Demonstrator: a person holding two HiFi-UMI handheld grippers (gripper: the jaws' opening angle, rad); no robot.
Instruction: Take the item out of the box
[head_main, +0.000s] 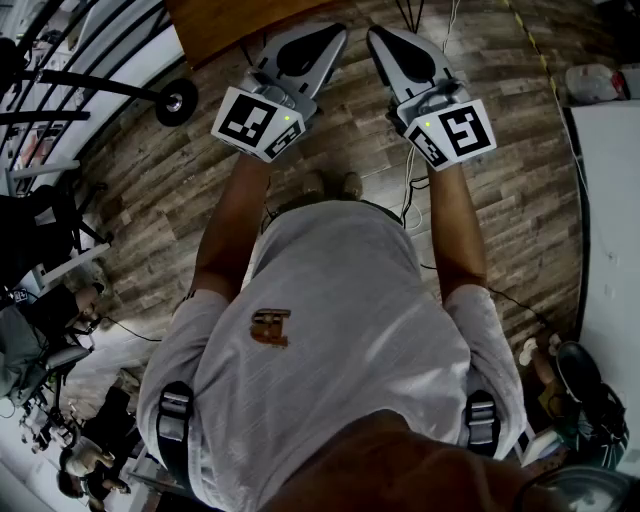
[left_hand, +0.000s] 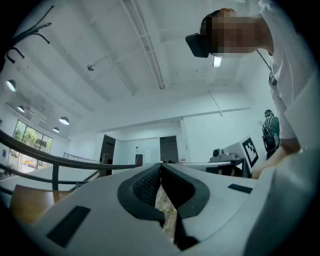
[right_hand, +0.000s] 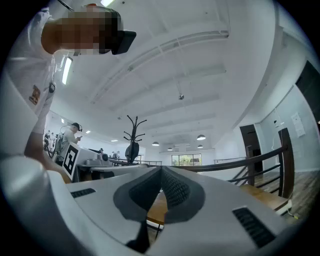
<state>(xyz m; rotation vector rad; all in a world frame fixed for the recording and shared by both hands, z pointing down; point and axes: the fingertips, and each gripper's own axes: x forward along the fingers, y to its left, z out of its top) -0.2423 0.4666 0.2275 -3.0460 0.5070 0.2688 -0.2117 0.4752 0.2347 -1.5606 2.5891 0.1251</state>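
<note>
No box or item shows in any view. In the head view both grippers are held out side by side above a wood-plank floor (head_main: 500, 180), just short of a brown wooden tabletop (head_main: 235, 25). My left gripper (head_main: 335, 33) is shut, its tips meeting with nothing between them; in its own view the left gripper (left_hand: 161, 165) points level across a large room. My right gripper (head_main: 378, 33) is shut and empty too. In its own view the right gripper (right_hand: 161, 169) has the brown tabletop (right_hand: 265, 192) below and beyond it.
A black wheel (head_main: 175, 101) on a stand sits on the floor at upper left, beside dark railings (head_main: 80, 85). Cables (head_main: 412, 195) trail over the floor by my feet. A white table (head_main: 610, 220) runs along the right edge. Seated people are at lower left.
</note>
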